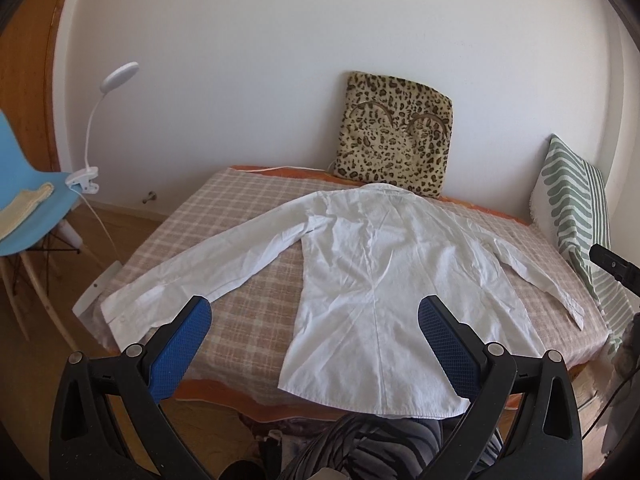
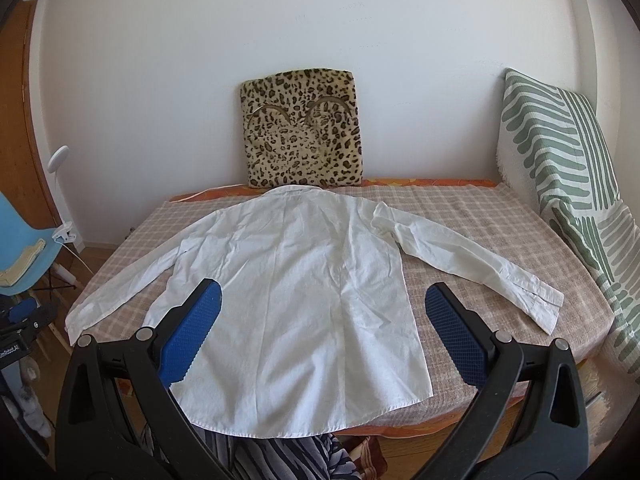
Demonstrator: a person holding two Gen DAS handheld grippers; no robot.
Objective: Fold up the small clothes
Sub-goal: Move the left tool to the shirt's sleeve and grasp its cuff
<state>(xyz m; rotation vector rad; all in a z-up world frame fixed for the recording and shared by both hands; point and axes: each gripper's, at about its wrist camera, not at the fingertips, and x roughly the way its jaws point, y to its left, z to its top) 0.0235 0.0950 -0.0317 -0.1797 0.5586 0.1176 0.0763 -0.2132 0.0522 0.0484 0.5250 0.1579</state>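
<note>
A small white long-sleeved shirt [image 1: 372, 276] [image 2: 292, 292] lies flat, back side up, on a bed with a checked cover [image 1: 248, 312] [image 2: 472, 216]. Its collar points to the far wall, both sleeves are spread out to the sides, and the hem hangs slightly over the near edge. My left gripper [image 1: 314, 312] hovers open above the near left part of the shirt, blue pads [image 1: 180, 344] wide apart and holding nothing. My right gripper [image 2: 322, 296] is open too, above the shirt's lower right part, also without anything between its pads [image 2: 456, 340].
A leopard-print cushion [image 1: 394, 136] [image 2: 302, 130] leans on the wall behind the collar. A green-striped pillow [image 1: 576, 208] [image 2: 560, 168] stands at the bed's right end. A blue chair [image 1: 24, 204] with a clip-on lamp [image 1: 96, 128] is left of the bed. Striped fabric [image 1: 372, 444] lies below the near edge.
</note>
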